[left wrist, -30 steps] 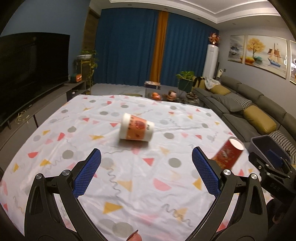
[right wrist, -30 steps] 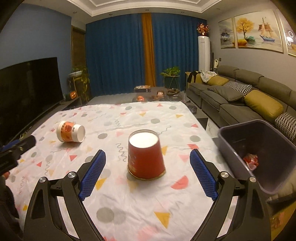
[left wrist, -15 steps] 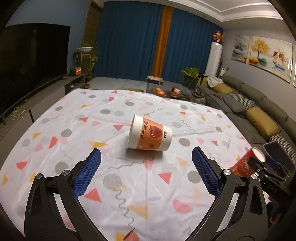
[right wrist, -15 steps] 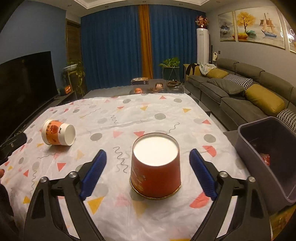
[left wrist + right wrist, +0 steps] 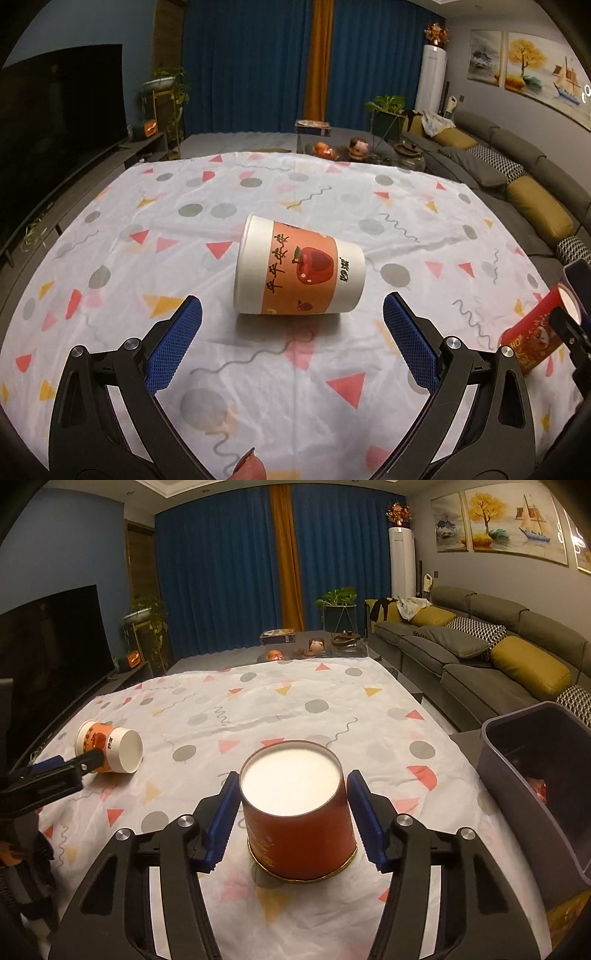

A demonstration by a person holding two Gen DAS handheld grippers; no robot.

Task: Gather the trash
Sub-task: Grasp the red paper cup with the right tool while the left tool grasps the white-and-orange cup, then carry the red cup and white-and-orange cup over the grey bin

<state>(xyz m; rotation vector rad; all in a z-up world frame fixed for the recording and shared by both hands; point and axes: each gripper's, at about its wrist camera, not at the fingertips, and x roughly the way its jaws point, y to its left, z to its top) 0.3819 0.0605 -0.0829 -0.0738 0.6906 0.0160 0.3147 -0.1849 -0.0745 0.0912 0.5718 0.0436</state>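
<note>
A white paper cup with an orange apple band (image 5: 299, 273) lies on its side on the patterned tablecloth (image 5: 258, 184). My left gripper (image 5: 292, 306) is open just short of it, one blue pad on each side. The same cup (image 5: 109, 746) shows at the left in the right wrist view, with the left gripper's fingertip (image 5: 88, 760) beside it. A red paper cup (image 5: 299, 830) stands upside down on the cloth. My right gripper (image 5: 292, 777) is shut on its sides. The red cup (image 5: 532, 343) also appears at the right edge of the left wrist view.
A dark grey bin (image 5: 517, 775) with some red trash inside stands off the table's right edge. A grey sofa (image 5: 480, 657) runs along the right. A TV (image 5: 55, 110) on a low stand is at the left. A low table with small items (image 5: 314, 646) lies beyond the far edge.
The right gripper moved forward and its fingers came in against the red cup. The left gripper moved closer to the lying cup and stayed open.
</note>
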